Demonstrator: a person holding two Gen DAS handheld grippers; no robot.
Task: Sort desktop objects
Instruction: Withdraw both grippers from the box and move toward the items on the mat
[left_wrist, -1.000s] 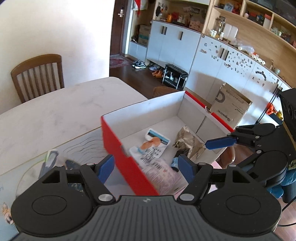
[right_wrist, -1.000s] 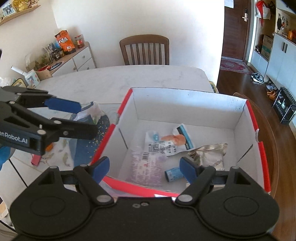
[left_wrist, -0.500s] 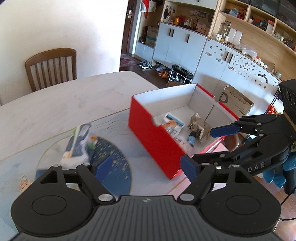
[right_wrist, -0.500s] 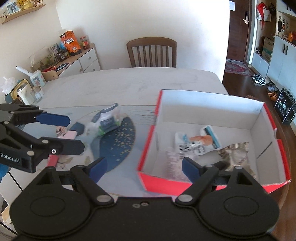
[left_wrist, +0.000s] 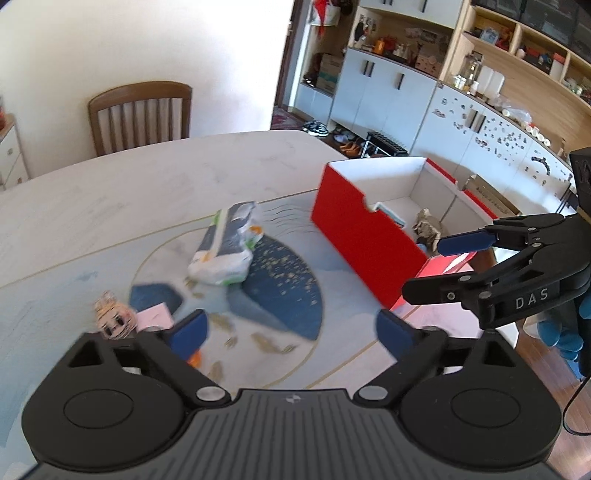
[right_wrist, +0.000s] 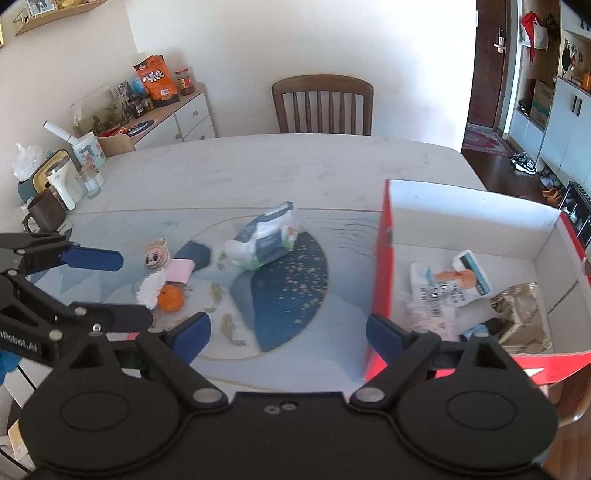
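A red box (left_wrist: 362, 240) with white inner walls (right_wrist: 461, 214) stands at the table's right end and holds several packets (right_wrist: 450, 280) and a foil bag (right_wrist: 517, 310). On the blue mat (right_wrist: 288, 291) lie a wipes pack (right_wrist: 264, 240), a small doll (right_wrist: 155, 258), a pink block (right_wrist: 179, 269), an orange (right_wrist: 170, 297) and a dark blue item (right_wrist: 194, 254). My left gripper (left_wrist: 291, 332) hovers over the mat near the doll (left_wrist: 110, 321), its jaws opening with nothing between them. My right gripper (right_wrist: 288, 334) hangs over the mat beside the box, jaws also opening and empty.
A wooden chair (right_wrist: 321, 103) stands at the table's far side. A mug (right_wrist: 46, 212), glass (right_wrist: 90, 181) and white jug (right_wrist: 61, 184) crowd the table's left end. A sideboard (right_wrist: 173, 114) with snacks lines the wall. Shelves and cabinets (left_wrist: 443, 92) lie beyond the box.
Both grippers have moved left, away from above the box and out over the mat. Both pairs of jaws stand wider, the left one much wider.
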